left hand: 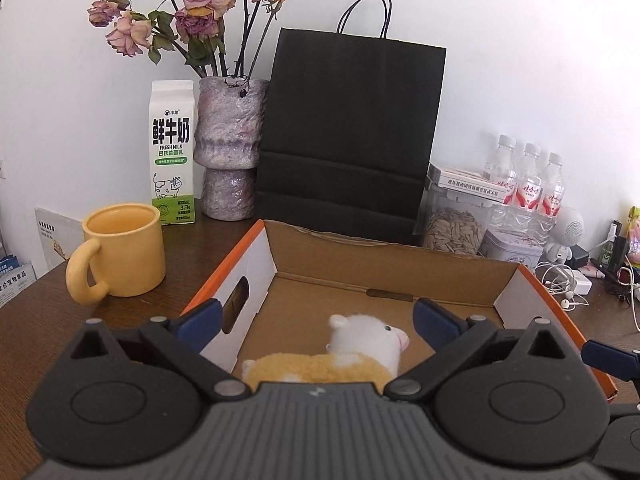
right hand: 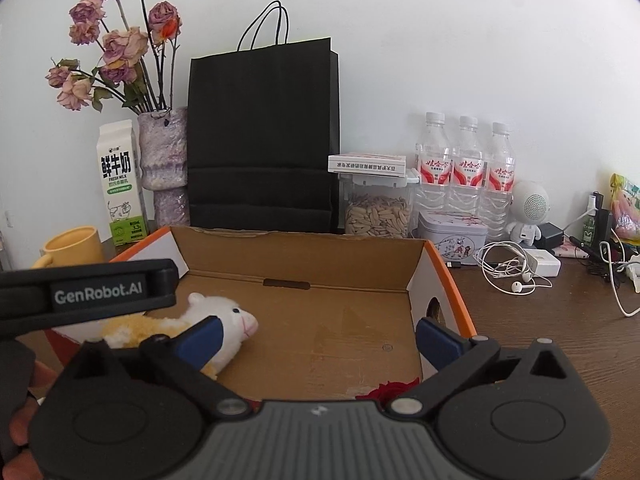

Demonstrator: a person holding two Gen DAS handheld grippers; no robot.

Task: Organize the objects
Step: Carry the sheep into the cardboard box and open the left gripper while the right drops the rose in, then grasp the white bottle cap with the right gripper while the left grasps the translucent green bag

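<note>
Red rose shows only in the right view; both grippers gape empty.

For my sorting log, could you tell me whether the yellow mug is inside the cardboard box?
No, the yellow mug stands on the table left of the cardboard box.

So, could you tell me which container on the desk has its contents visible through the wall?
The clear seed jar beside the black bag; the milk carton and tin are opaque.
</note>
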